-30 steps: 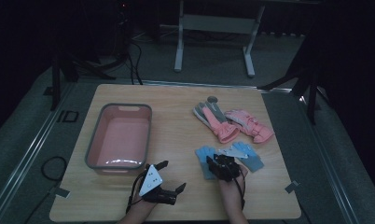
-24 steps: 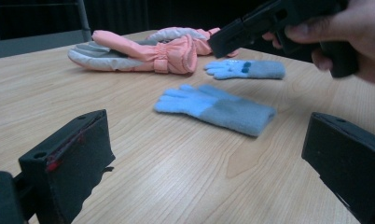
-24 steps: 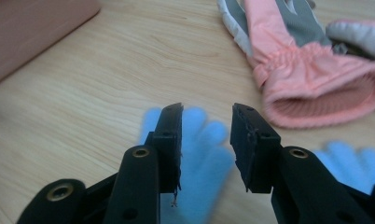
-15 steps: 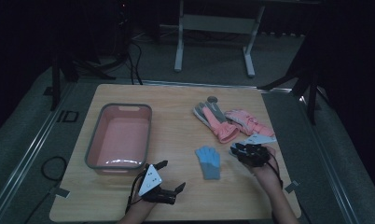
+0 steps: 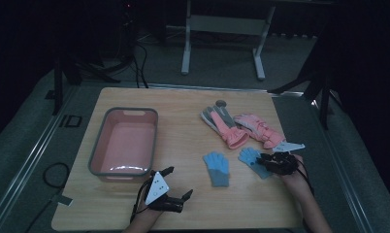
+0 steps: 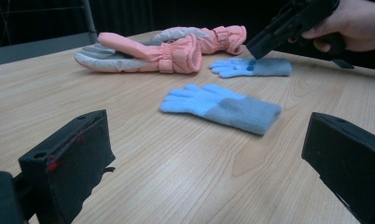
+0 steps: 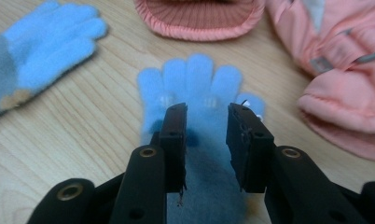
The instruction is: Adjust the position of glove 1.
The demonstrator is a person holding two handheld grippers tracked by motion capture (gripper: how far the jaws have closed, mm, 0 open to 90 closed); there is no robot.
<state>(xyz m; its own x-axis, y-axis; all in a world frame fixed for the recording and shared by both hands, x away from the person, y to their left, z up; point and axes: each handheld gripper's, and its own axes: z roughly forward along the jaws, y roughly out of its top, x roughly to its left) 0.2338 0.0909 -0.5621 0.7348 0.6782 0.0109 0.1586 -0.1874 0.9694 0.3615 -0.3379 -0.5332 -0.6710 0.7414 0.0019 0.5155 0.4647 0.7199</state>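
Note:
Two light-blue knit gloves lie apart on the wooden table. The left blue glove (image 5: 217, 167) (image 6: 218, 105) (image 7: 36, 46) rests flat by itself. On the cuff end of the right blue glove (image 5: 251, 158) (image 6: 265, 67) (image 7: 195, 79) sits my right gripper (image 5: 265, 162) (image 7: 206, 112) (image 6: 253, 51). Its jaws are narrow, pinching the grey cuff fabric between them, and the glove's fingers spread flat beyond the tips. My left gripper (image 5: 178, 182) (image 6: 209, 135) rests near the table's front edge, jaws wide open and empty, pointing toward the gloves.
A pink basin (image 5: 98, 145) with a grey rim stands at the left, empty. A pair of pink and grey ski gloves (image 5: 227, 128) (image 6: 148, 49) (image 7: 344, 70) lies at the back right, close behind the blue gloves. Dark floor and a table frame lie beyond the far edge.
My right gripper has moved to the right, taking one blue glove with it away from the other, which stayed in the middle. The left gripper has not moved.

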